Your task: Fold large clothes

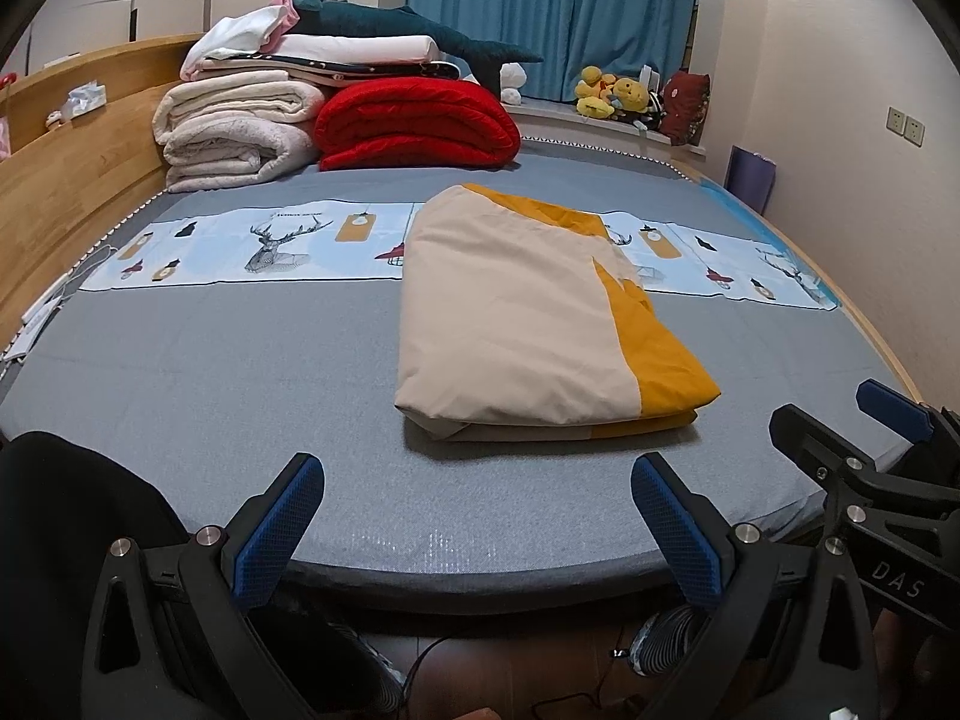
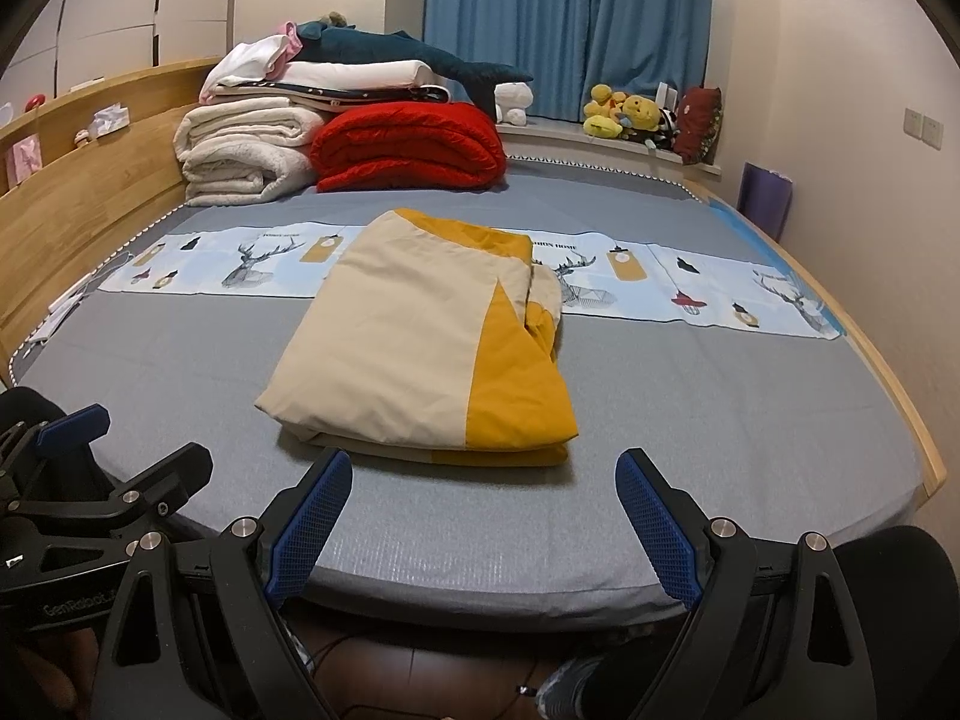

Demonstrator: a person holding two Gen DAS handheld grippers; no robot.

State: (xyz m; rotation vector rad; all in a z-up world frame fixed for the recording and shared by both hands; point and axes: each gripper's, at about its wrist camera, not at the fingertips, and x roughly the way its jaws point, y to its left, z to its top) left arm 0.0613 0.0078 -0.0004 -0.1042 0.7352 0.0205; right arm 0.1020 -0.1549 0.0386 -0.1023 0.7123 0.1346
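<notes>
Left gripper [image 1: 477, 519] and right gripper [image 2: 483, 510]: spread wide, holding nothing, at near edge of grey mattress [image 2: 690, 450]. Beyond: cream-and-yellow garment [image 2: 420, 348], folded flat, mid-bed. Farther: red quilt [image 2: 408, 144], blue curtains [image 2: 570, 18].

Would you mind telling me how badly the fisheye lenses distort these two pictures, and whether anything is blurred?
Left wrist view: the wooden headboard and near bed edge bow strongly, corners vignetted black; the folded beige-and-yellow cover is sharp. Right wrist view: same bowing, no motion blur, soft even indoor light.
</notes>
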